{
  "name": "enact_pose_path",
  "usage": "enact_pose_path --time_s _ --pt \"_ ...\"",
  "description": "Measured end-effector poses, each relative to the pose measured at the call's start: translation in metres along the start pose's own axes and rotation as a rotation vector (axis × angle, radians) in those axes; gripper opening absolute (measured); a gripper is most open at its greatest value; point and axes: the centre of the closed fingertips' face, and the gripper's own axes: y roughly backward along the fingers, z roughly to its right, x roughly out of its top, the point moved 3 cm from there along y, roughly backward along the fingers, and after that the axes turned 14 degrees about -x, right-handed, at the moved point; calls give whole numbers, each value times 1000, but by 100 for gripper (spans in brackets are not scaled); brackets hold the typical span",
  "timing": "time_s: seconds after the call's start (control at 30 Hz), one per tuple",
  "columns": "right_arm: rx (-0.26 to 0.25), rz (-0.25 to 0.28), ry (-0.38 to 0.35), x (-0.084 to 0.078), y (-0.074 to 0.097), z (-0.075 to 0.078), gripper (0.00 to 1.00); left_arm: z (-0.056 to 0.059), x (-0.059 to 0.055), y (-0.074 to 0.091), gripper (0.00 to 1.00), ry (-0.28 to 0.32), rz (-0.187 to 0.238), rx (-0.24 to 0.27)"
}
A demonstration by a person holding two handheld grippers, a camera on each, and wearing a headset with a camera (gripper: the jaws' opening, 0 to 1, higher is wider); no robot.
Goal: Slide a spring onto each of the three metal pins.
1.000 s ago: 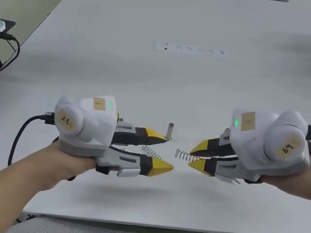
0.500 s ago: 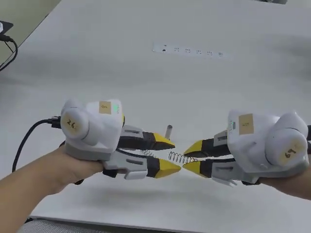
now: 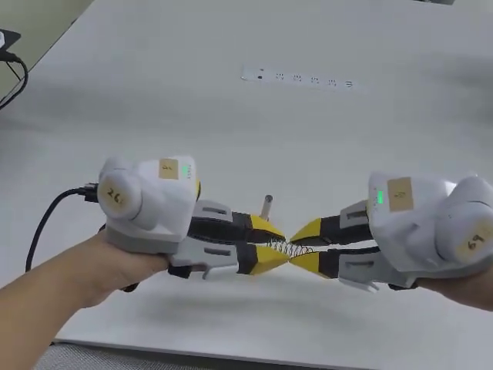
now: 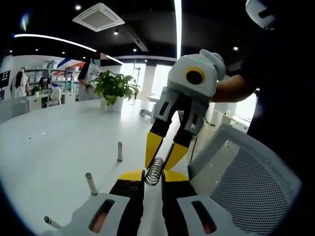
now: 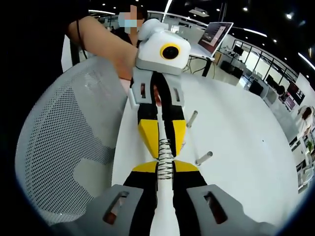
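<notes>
Step in hand: a mid-air pass or re-grip of one spring (image 3: 289,247), judging by both tools meeting tip to tip on it.
Left hand-held gripper (image 4: 153,176): jaws drawn in on one end of the spring, gripping it.
Right hand-held gripper (image 5: 166,167): jaws likewise pinched on the other end, facing the left one head-on.
Spring: stretched between the two sets of yellow tips, held clear above the near part of the bench (image 3: 231,116).
Pins: three (image 4: 119,151), (image 4: 91,183), (image 4: 49,222) stand on the bench beyond the tips; none looks to carry a spring, so the task seems barely begun.
Next move: probably one side lets go. The other needs a hold on the coil's side that leaves an end open. It then turns the coil upright over the nearest pin (image 3: 266,206) and lowers it on straight.
Risk: a pinched coil may flick away on release.
</notes>
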Motion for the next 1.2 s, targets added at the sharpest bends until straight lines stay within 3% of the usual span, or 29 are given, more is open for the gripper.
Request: enact_pose_path --time_s 0.53,0.77,1.2 --pt "-2 22 27 1 3 0 7 5 3 -2 4 -25 -16 -12" --pt "-5 25 33 3 5 2 7 8 6 -2 2 -20 -1 -20" --pt "-7 -1 -42 -4 8 2 11 10 5 1 2 -6 -3 -32"
